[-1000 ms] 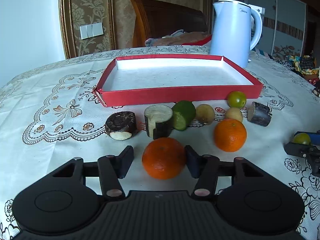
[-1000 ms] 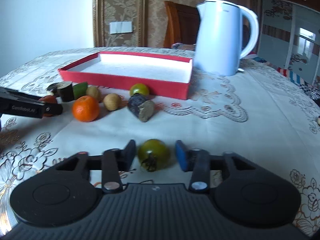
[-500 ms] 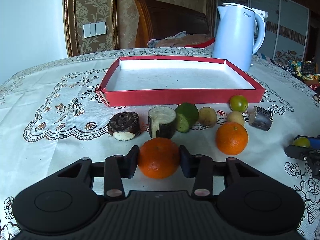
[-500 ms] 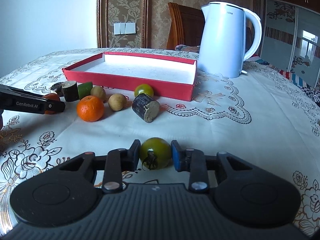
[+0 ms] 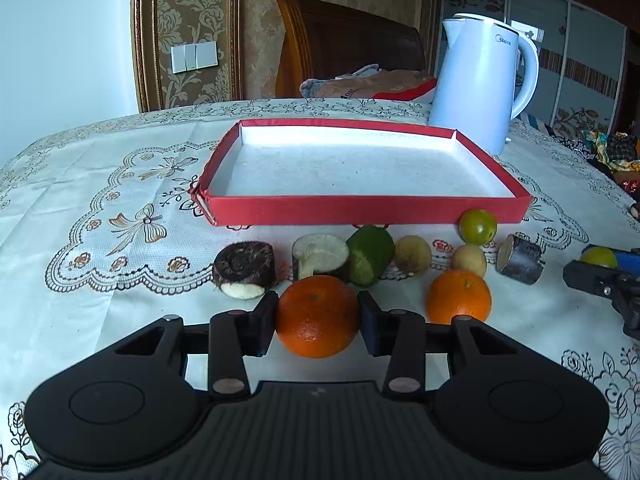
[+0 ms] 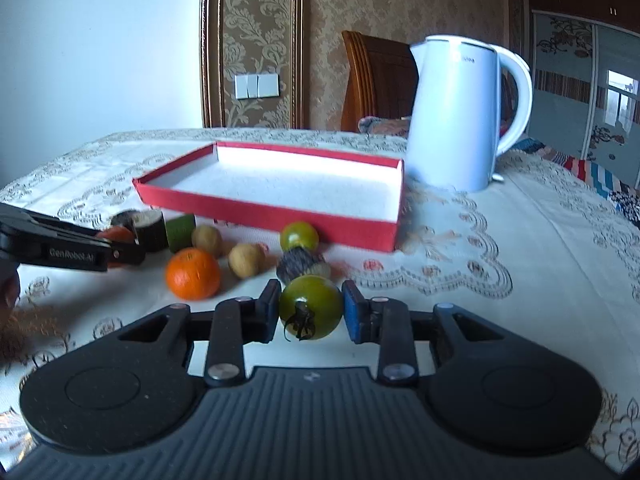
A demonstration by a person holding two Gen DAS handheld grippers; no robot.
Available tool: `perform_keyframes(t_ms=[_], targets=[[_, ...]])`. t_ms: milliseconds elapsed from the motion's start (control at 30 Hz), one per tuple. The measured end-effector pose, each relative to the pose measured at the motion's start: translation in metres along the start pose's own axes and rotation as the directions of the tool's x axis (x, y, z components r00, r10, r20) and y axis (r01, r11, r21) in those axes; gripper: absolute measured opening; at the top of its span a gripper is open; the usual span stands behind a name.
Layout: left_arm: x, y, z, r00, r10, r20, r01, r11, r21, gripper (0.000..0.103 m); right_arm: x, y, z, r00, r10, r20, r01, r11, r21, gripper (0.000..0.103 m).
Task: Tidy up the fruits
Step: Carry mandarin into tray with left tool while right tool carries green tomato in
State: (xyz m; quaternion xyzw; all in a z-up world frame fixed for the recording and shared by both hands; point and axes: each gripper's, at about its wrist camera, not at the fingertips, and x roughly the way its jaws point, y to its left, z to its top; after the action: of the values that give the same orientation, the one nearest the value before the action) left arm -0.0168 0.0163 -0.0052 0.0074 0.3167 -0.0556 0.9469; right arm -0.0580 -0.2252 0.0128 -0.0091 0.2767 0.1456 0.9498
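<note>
White lace tablecloth (image 5: 100,300) covers the table; an empty red tray (image 5: 360,210) lies before a white kettle (image 5: 476,88). One second ago both sets of jaws stood apart around their fruit. Now the left gripper (image 5: 318,322) is clamped on an orange (image 5: 317,316), and the right gripper (image 6: 310,316) is clamped on a green tomato (image 6: 310,306). Both fruits appear raised off the cloth, short of the tray. Judgement: both grasps are complete, so transfer to the tray follows. Remaining fruit, including a second orange (image 5: 458,296), lies in front of the tray.
</note>
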Motion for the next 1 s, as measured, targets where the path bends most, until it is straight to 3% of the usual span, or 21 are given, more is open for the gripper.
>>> perform_keyframes(t_ms=[467,1000], targets=[[0.032,-0.008,0.050,1.000,0.004,-0.001,-0.004,0.999,-0.051,0.042,0.040,-0.007,0.041,0.998,-0.056,0.032,0.056,0.998,-0.007,0.030],[0.078,-0.028,0.089,0.997,0.080,0.023,-0.078,0.996,-0.042,0.042,0.116,-0.024,0.071,0.995,-0.092,-0.028,0.094,0.992,0.080,0.031]])
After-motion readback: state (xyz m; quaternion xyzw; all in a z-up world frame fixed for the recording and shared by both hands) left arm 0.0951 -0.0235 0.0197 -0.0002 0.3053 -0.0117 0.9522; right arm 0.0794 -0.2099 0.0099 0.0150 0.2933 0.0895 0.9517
